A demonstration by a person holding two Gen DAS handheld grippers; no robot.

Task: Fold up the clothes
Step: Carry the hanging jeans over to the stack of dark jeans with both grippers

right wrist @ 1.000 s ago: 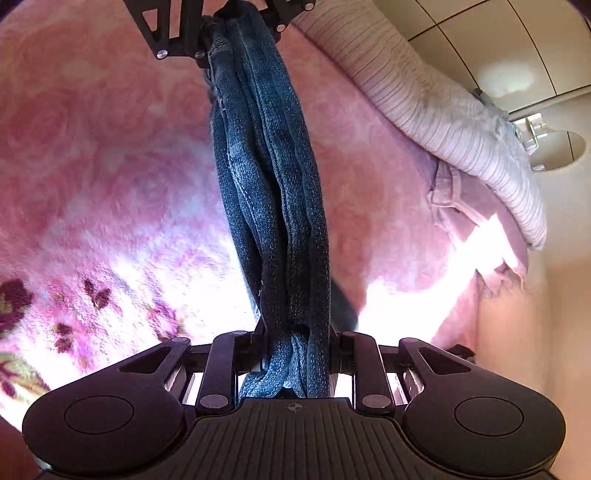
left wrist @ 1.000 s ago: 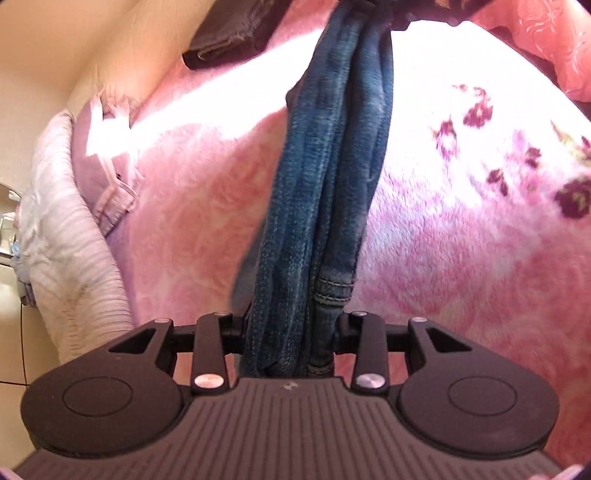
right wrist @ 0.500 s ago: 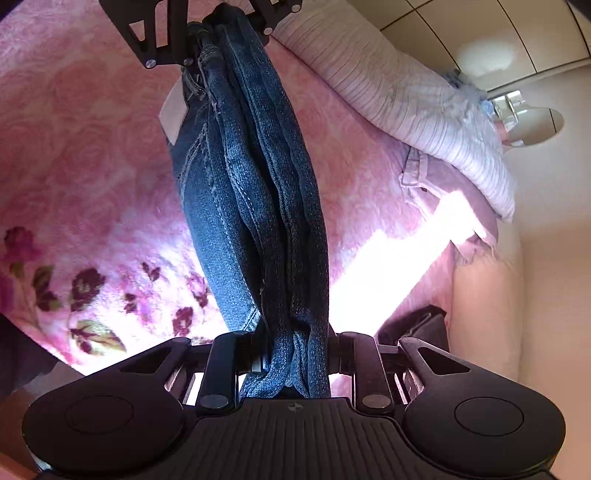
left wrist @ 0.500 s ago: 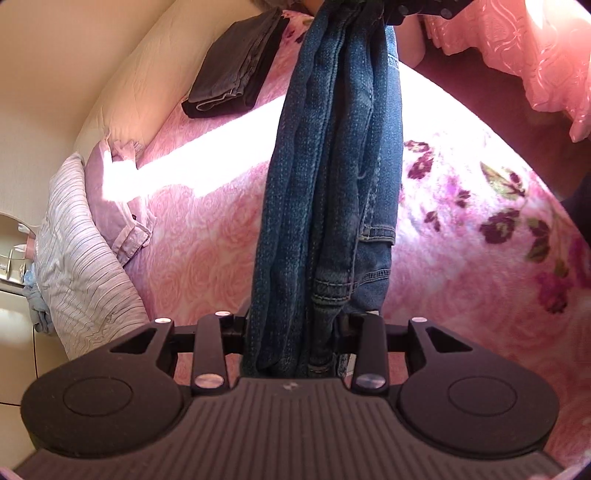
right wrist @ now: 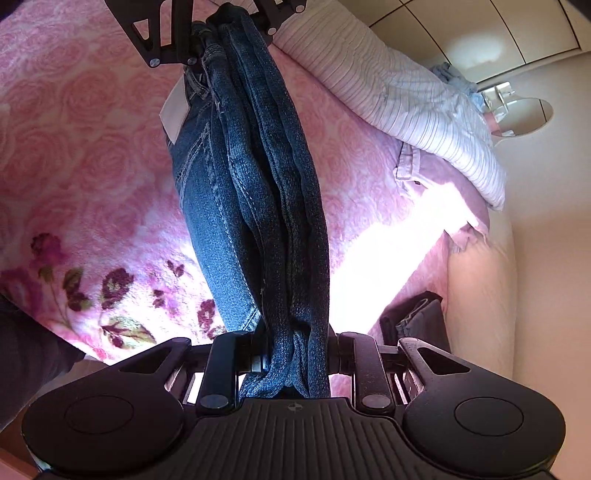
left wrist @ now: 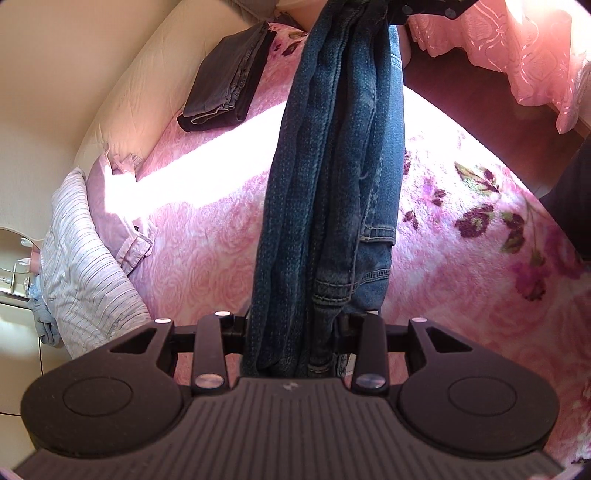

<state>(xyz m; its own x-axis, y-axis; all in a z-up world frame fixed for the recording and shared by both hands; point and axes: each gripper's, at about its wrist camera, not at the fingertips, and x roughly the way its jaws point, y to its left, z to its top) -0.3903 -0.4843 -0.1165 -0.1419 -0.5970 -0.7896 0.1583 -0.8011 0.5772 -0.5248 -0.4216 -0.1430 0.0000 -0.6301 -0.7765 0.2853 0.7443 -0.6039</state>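
Note:
A bundled pair of blue jeans [left wrist: 332, 166] hangs stretched in the air between my two grippers, above a bed with a pink rose blanket [left wrist: 203, 258]. My left gripper [left wrist: 291, 325] is shut on one end of the bundle, its jaws pressing the thick denim. In the right wrist view my right gripper [right wrist: 295, 347] is shut on the other end of the jeans [right wrist: 258, 203]. Each gripper shows at the top of the other's view: the right gripper [left wrist: 406, 7] and the left gripper [right wrist: 221, 22]. A white label and a pocket hang loose on the side.
A folded pile of dark clothes [left wrist: 229, 81] lies near the cream headboard. A striped pillow [left wrist: 81, 280] and a lilac garment [left wrist: 125, 221] sit at the bed's side. A pink curtain [left wrist: 517, 55] hangs beyond. A person's dark clothing [left wrist: 572, 206] shows at the bed's edge.
Both grippers have risen with the jeans, so the bed lies farther below. More of the jeans hangs free, and the dark pile and curtain have come into view.

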